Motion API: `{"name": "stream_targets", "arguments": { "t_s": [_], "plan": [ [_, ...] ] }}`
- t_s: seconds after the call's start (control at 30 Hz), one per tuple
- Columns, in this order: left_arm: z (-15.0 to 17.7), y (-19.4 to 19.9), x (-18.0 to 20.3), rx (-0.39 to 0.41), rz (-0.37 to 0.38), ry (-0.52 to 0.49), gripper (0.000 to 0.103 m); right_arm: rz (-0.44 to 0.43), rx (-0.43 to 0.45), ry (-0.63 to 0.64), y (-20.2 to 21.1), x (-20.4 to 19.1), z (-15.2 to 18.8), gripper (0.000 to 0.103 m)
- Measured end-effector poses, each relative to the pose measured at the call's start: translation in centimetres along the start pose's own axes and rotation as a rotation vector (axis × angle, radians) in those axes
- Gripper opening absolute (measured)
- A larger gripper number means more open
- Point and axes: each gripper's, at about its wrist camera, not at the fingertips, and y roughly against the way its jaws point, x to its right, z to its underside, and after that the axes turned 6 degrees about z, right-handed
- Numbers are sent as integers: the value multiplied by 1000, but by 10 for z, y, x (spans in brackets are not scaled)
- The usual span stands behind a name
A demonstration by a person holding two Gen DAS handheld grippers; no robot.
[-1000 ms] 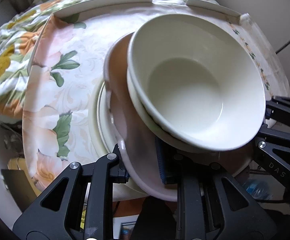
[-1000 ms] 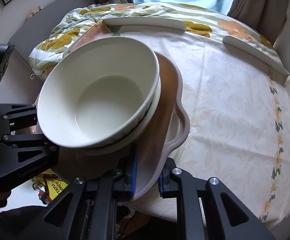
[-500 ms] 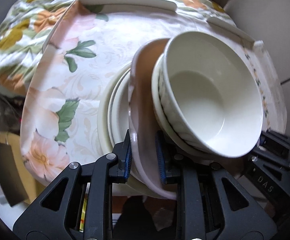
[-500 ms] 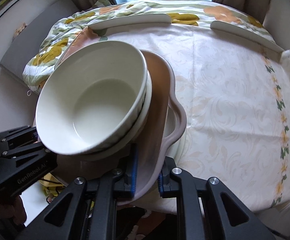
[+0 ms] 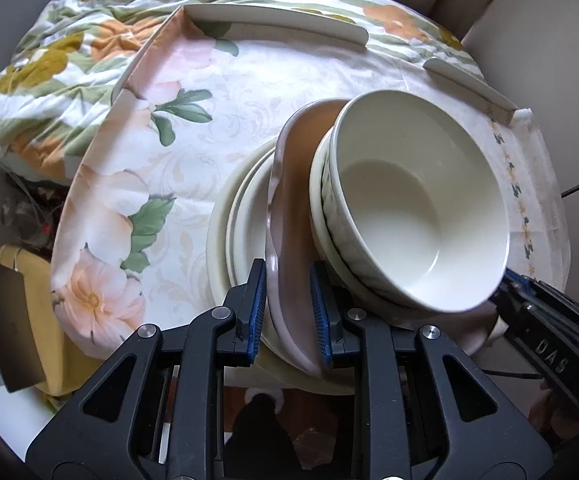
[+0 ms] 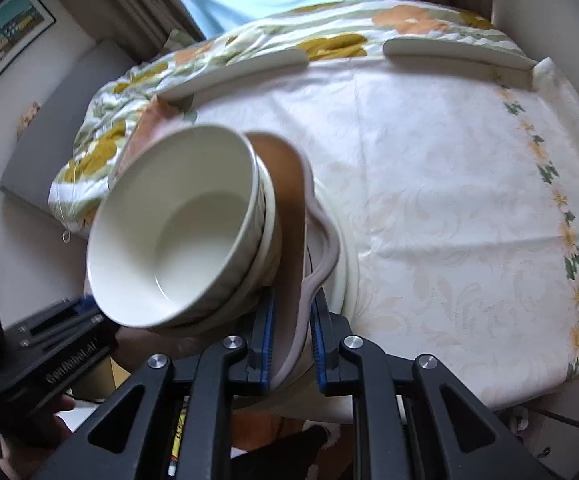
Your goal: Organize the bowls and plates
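The pink plate [image 5: 289,208], carrying stacked white bowls [image 5: 417,204], is sitting on cream plates [image 5: 229,232] at the worktop's [image 5: 193,168] 6 o'clock edge. The left tool [image 5: 289,312] and right tool [image 6: 291,344] are each straddling its rim, pads spread, not pinching.

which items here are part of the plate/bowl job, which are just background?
Job:
- pink plate, straddled by the jaws of both the left gripper and the right gripper
- nested white bowls on it
- cream plates underneath

Background:
- floral tablecloth
- flowered quilt
- curtains
- framed picture
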Motion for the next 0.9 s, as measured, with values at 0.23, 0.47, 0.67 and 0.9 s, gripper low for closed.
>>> {"name": "stream_targets", "arguments": {
  "t_s": [0.23, 0.47, 0.67, 0.9],
  "plan": [
    [5, 11, -3, 41, -61, -4, 55, 23, 22, -71, 14, 8, 3, 15],
    [19, 38, -8, 101, -82, 46, 63, 27, 92, -72, 43, 10, 13, 22],
    [40, 120, 18, 281, -133, 36, 63, 28, 240, 19, 112, 13, 21, 22],
    [64, 241, 72, 623, -159, -77, 103, 99, 462, 112, 212, 17, 33, 54]
  ]
}}
